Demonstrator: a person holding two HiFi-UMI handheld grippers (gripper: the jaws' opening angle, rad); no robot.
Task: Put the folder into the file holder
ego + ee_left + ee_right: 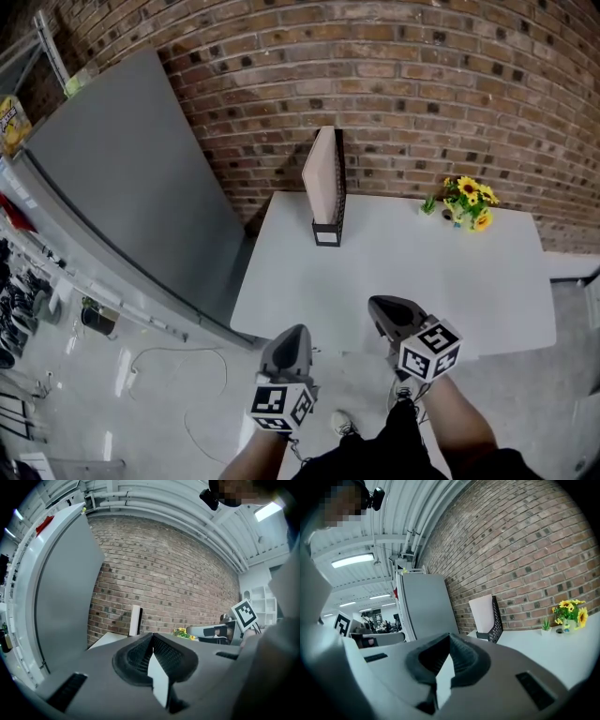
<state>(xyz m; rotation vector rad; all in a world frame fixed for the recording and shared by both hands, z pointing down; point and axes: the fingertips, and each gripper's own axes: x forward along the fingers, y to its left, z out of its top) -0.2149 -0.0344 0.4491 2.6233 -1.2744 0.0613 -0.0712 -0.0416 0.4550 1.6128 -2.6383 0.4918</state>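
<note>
We hold the left tool (296,333) and right tool (379,306) closed and empty at the table's (450,281) near edge. The folder (321,178) apparently stands upright in the file holder (327,232).

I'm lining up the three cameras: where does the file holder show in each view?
Head view: file holder upper centre, standing at the far edge of the table.
Left gripper view: file holder small, just left of centre.
Right gripper view: file holder right of centre, at mid-height.
Shared landmark: the yellow flowers, to its right in all three views.
</note>
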